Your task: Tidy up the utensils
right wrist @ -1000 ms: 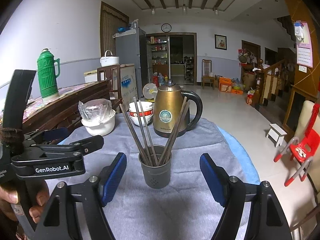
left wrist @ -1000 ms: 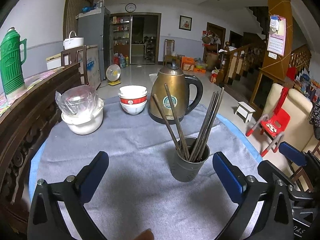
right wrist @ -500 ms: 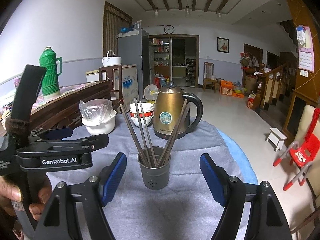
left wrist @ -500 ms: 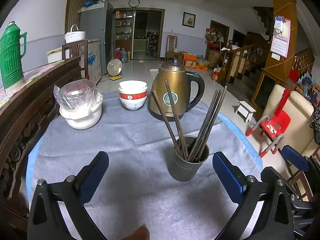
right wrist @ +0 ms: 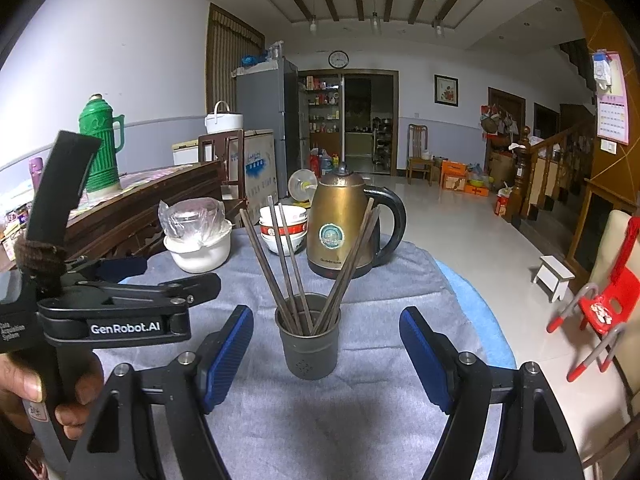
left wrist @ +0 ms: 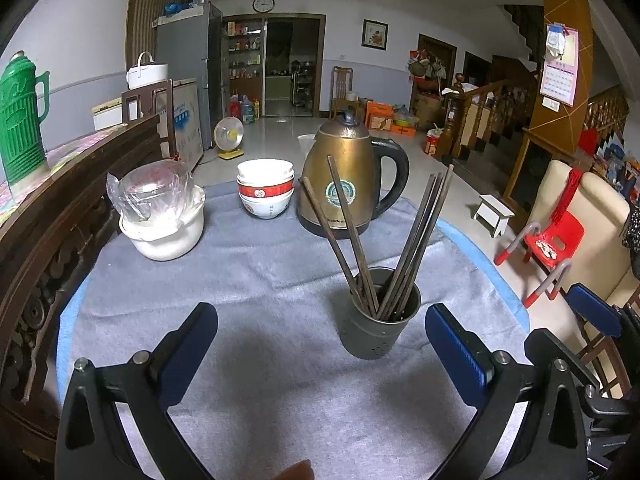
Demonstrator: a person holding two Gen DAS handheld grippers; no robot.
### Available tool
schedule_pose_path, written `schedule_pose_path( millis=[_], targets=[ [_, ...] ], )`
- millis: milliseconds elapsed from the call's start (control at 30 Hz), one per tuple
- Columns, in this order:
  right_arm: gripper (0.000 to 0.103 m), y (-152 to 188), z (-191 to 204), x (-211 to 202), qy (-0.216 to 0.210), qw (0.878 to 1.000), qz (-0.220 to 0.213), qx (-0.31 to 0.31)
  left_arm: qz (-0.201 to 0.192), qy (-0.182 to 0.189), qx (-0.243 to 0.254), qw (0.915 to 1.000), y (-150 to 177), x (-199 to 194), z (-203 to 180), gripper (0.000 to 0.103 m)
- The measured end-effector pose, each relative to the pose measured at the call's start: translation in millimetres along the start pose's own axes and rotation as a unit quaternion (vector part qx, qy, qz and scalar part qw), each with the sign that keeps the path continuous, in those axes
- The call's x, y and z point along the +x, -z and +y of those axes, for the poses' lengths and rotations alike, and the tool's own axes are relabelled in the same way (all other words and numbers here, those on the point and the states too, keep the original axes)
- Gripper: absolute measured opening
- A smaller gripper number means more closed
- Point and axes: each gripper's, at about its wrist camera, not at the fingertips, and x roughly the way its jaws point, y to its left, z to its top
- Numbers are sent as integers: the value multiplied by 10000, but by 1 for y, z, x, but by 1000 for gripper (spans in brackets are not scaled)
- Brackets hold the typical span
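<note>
Dark wooden chopsticks (right wrist: 294, 276) all standing in grey perforated metal cup (right wrist: 309, 347), just ahead of and between right tongs (right wrist: 326, 354). Left tongs (left wrist: 322, 354) apart, empty; right tongs apart, empty. No loose utensils visible on grey-clothed tabletop (left wrist: 256, 280); task seems done.

chopsticks (right wrist: 285, 268): dark, fanned out, leaning | holder (right wrist: 309, 336): grey perforated cup, upright on grey cloth

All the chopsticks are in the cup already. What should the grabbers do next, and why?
Probably ease both back. The chopsticks all stand in the cup, nothing loose shows on the cloth, and the left gripper and right gripper are open and empty.
</note>
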Motion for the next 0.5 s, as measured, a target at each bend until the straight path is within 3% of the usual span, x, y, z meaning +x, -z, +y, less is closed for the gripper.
schedule_pose_path(
  millis=[500],
  targets=[
    [79,0,1,3,7,10000,24,-1,-42,141,21,9999,-3,1,-1,103]
  ],
)
